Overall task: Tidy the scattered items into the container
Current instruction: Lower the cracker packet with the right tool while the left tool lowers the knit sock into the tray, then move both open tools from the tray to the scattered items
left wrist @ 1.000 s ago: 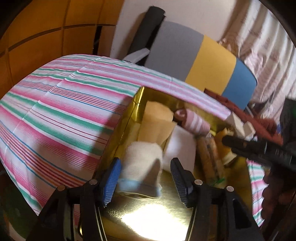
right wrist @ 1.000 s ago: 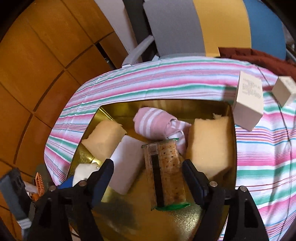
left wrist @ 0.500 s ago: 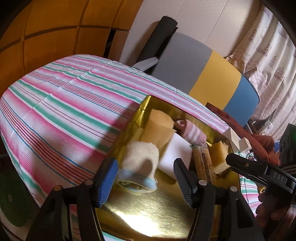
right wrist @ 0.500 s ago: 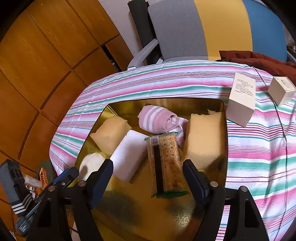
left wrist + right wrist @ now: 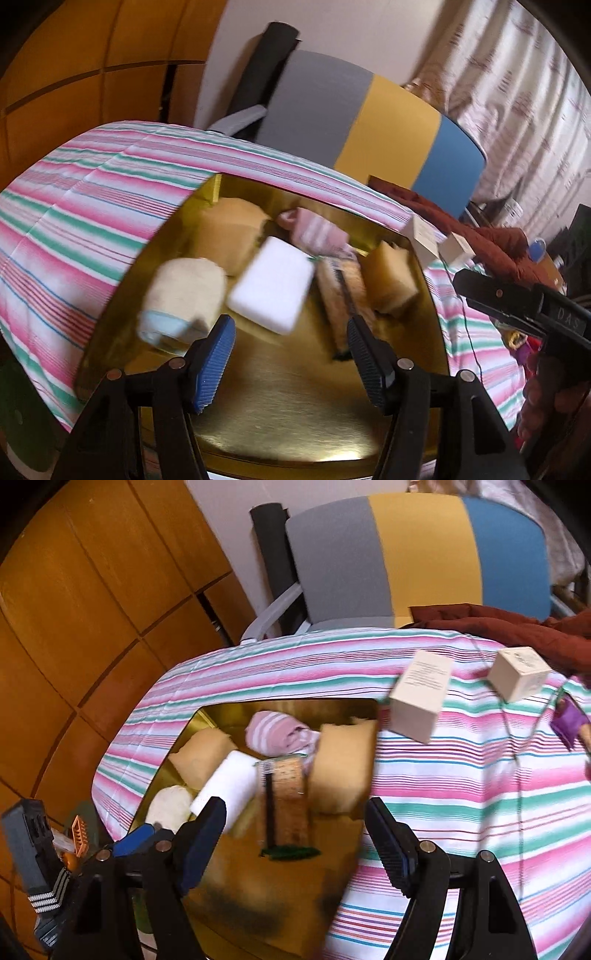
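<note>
My left tongs (image 5: 288,356) hang wide apart with nothing between them, over the near floor of the gold tray (image 5: 295,417). My right tongs (image 5: 295,843) are spread wide too and empty, above the tray's near right corner. Inside the tray — a cream rolled sock (image 5: 184,297) at the left wall, a white block (image 5: 273,284) just beside it, then the cracker pack (image 5: 284,801) lying lengthwise, with a tan sponge (image 5: 341,764) on its right. Further back sit a second sponge (image 5: 229,229) and a pink striped roll (image 5: 277,731). Out on the striped bench (image 5: 461,794), two pale boxes — the taller box (image 5: 421,698) just off the tray's far right corner, the small cube box (image 5: 517,674) further right.
</note>
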`<state>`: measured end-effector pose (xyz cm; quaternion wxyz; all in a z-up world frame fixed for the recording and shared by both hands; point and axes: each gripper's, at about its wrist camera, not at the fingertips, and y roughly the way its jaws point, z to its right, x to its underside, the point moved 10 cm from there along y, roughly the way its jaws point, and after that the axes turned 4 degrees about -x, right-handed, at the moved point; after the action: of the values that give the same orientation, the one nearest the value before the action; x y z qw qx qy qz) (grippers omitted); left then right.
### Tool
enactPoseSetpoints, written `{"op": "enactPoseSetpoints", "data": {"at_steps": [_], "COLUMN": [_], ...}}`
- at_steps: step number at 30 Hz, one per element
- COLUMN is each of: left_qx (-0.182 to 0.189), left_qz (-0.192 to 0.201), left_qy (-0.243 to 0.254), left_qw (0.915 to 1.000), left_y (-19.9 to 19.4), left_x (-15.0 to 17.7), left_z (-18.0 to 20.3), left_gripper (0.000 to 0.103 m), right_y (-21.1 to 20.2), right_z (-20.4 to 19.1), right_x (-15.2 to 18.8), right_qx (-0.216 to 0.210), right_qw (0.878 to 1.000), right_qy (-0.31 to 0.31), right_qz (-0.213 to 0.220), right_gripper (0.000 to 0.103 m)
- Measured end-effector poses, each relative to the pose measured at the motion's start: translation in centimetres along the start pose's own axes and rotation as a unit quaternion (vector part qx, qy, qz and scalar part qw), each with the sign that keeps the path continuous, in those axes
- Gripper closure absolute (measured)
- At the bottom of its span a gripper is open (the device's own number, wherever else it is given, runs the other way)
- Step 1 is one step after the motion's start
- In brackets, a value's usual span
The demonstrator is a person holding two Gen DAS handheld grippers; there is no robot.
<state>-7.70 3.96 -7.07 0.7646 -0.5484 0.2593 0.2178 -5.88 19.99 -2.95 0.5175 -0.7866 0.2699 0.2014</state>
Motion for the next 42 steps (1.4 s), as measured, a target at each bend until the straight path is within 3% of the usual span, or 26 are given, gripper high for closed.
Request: {"op": "enactPoseSetpoints", "data": {"at_steps": [8,16,21,26,29,33,36,39,42], "left_qx": [0.024,0.066,0.093,0.112,0.114,0.113,0.110,0.113,0.111], "left_qz": [-0.013,-0.021,-0.031,-0.042,-0.053,-0.058,-0.056,-0.062,-0.061], "left_qy": [0.057,0.114,0.148,0.170,0.178,0.182,0.181,0.172,0.171], "left_qw": [0.9980,0.9911,0.9841,0.9782,0.9760,0.9751,0.9756,0.9766,0.9772], "left_y": [0.2,0.3,0.4,0.6,1.0,1.1,1.2,1.5,1.6], "left_x": [1.2,2.2,3.4,4.8,5.6,6.1,6.2,6.2,6.1], "left_z": [5.0,11.2,15.2,18.0,18.7,19.2,19.3,19.3,19.3], "left_gripper": [0.039,0.039,0.039,0.039,0.039,0.039,0.039,0.039,0.039], "right_y": [-3.1,-7.4,-10.1,-13.8,-14.8,-15.1,-14.1,-12.2,-10.5], "right_z": [6.4,16.8,24.6,32.5,35.6,39.4,40.6,38.3,32.7], "right_x": [1.2,2.3,2.2,0.6,-0.4,-0.7,-0.2,-0.1,-0.8], "right_qx": [0.045,0.124,0.200,0.280,0.305,0.302,0.288,0.242,0.117], "right_qw": [0.999,0.990,0.976,0.954,0.945,0.940,0.943,0.961,0.990], "right_qy": [0.024,0.066,0.086,0.096,0.097,0.138,0.157,0.128,0.075], "right_qz": [0.009,0.013,0.011,0.048,0.066,0.077,0.057,0.032,0.030], "right_gripper": [0.025,0.025,0.025,0.024,0.021,0.020,0.020,0.018,0.020]}}
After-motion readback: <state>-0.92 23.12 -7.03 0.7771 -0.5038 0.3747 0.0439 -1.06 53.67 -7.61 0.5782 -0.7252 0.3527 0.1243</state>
